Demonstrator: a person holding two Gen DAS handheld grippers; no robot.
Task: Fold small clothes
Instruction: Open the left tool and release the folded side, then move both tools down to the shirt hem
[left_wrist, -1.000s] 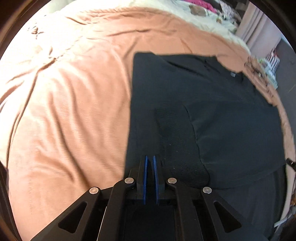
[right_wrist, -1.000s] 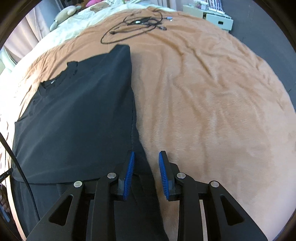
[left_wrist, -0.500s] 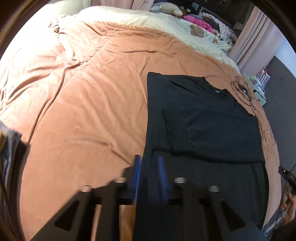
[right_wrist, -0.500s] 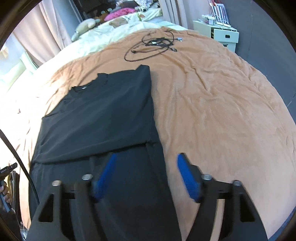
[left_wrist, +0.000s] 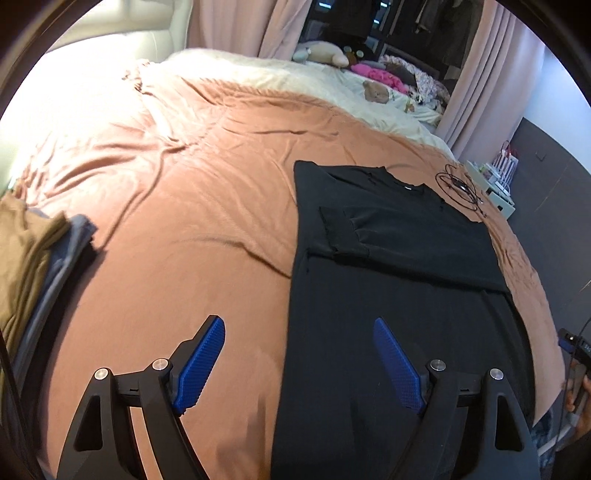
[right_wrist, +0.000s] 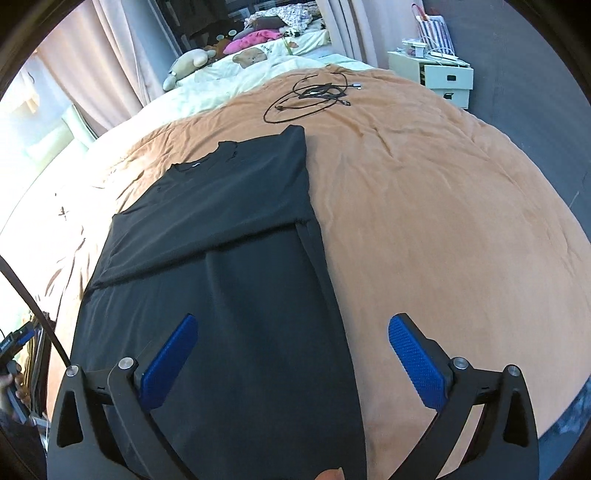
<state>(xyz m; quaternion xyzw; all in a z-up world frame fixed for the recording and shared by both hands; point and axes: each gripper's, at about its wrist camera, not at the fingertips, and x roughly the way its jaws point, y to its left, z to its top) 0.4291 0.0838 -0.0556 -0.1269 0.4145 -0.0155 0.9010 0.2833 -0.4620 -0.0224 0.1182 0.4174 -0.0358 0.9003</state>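
**Black shirt lies half-folded on the bed**

A black T-shirt (left_wrist: 402, 266) lies flat on the orange-brown bedspread (left_wrist: 192, 229), collar at the far end and hem toward the near edge. Both sides are folded inward, giving it a long, narrow rectangular shape. One short sleeve lies folded across the upper chest, its cuff showing. A horizontal edge crosses the shirt midway. The fabric (right_wrist: 236, 266) is smooth, with few wrinkles.

The black shirt's (left_wrist: 399, 295) near hem runs off the bottom edge, possibly behind the fingers (left_wrist: 397, 363).
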